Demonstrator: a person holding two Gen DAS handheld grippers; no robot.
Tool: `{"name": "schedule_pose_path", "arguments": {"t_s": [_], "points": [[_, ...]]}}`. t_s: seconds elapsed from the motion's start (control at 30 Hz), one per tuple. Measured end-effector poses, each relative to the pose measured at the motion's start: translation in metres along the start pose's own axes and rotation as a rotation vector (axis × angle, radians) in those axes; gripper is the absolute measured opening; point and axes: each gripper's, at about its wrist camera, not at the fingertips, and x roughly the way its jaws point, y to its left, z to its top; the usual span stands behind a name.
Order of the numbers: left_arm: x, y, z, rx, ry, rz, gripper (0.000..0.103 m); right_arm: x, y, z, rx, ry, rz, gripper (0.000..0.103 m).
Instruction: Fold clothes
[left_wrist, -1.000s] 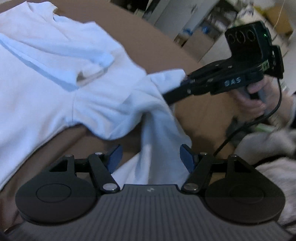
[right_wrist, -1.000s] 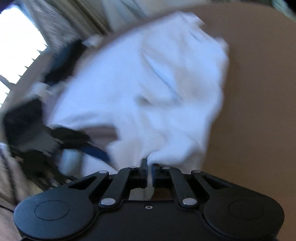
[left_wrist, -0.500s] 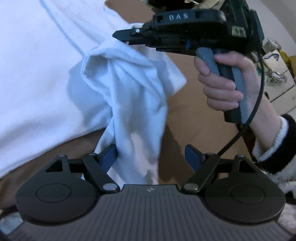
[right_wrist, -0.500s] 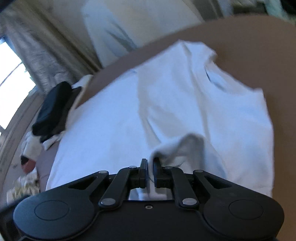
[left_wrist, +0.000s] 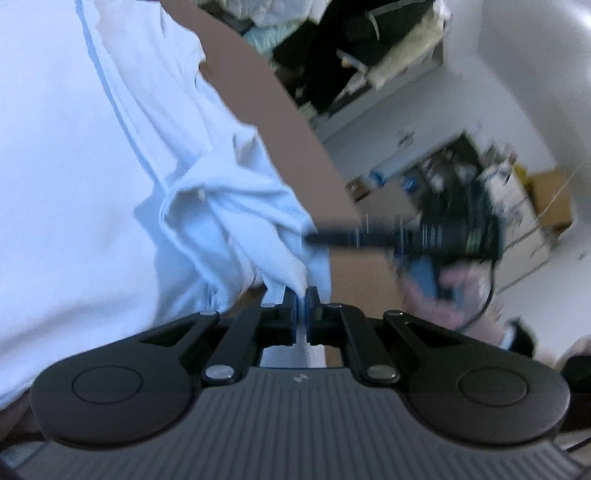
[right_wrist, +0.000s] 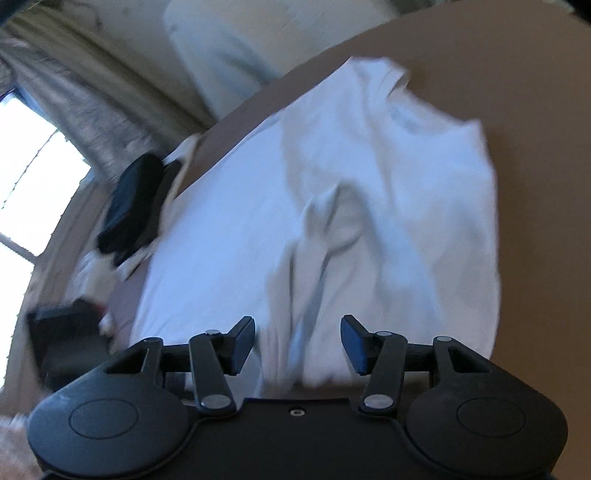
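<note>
A white T-shirt (left_wrist: 92, 166) lies spread on the round brown table (left_wrist: 295, 122). In the left wrist view my left gripper (left_wrist: 302, 306) is shut on a bunched fold of the white T-shirt near the table's edge. My right gripper (left_wrist: 317, 239) shows there blurred, a hand around its handle, its tip at the same bunch of cloth. In the right wrist view my right gripper (right_wrist: 297, 332) has its jaws opening, and the T-shirt (right_wrist: 369, 206) sleeve lies loose between and beyond them, not pinched.
Dark folded clothes (right_wrist: 133, 210) lie at the table's far left edge, near a bright window (right_wrist: 33, 184). Cluttered shelves (left_wrist: 461, 173) and a white wall stand beyond the table.
My left gripper has closed on the fold it straddled before. My right gripper, shut on the sleeve earlier, has let go and spread its jaws, and it has swung lower in the left view.
</note>
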Motion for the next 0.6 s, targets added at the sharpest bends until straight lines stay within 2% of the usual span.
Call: {"name": "schedule_pose_path", "arguments": {"t_s": [0.07, 0.2, 0.27, 0.33, 0.37, 0.4, 0.43, 0.47, 0.5, 0.53, 0.6], "points": [[-0.006, 0.001, 0.013, -0.02, -0.056, 0.0, 0.004, -0.002, -0.002, -0.007, 0.002, 0.006, 0.03, 0.057], [-0.013, -0.009, 0.063, 0.038, -0.156, 0.078, 0.004, -0.007, 0.002, 0.0, 0.001, -0.096, 0.035, 0.057], [-0.016, -0.006, 0.093, 0.008, -0.213, 0.097, 0.004, -0.008, 0.013, 0.011, -0.052, -0.155, -0.061, 0.057], [-0.025, 0.009, 0.123, -0.111, -0.268, 0.092, 0.005, -0.005, 0.024, 0.017, -0.139, -0.189, -0.205, 0.057], [-0.024, 0.027, 0.136, -0.216, -0.304, 0.093, 0.008, -0.002, 0.028, 0.02, -0.183, -0.2, -0.275, 0.057], [-0.023, 0.046, 0.143, -0.311, -0.342, 0.088, 0.014, 0.003, 0.028, 0.022, -0.212, -0.196, -0.324, 0.057], [-0.023, 0.066, 0.149, -0.401, -0.376, 0.084, 0.04, 0.01, 0.027, 0.023, -0.228, -0.177, -0.384, 0.057], [-0.023, 0.086, 0.146, -0.462, -0.399, 0.082, 0.075, 0.019, 0.024, 0.024, -0.234, -0.148, -0.462, 0.058], [-0.024, 0.104, 0.143, -0.52, -0.419, 0.093, 0.077, 0.03, 0.018, 0.024, -0.234, -0.102, -0.568, 0.058], [-0.029, 0.116, 0.133, -0.561, -0.422, 0.159, 0.076, 0.04, 0.012, 0.022, -0.223, -0.058, -0.656, 0.058], [-0.038, 0.125, 0.114, -0.547, -0.393, 0.212, 0.076, 0.041, 0.003, 0.014, -0.193, -0.084, -0.64, 0.057]]}}
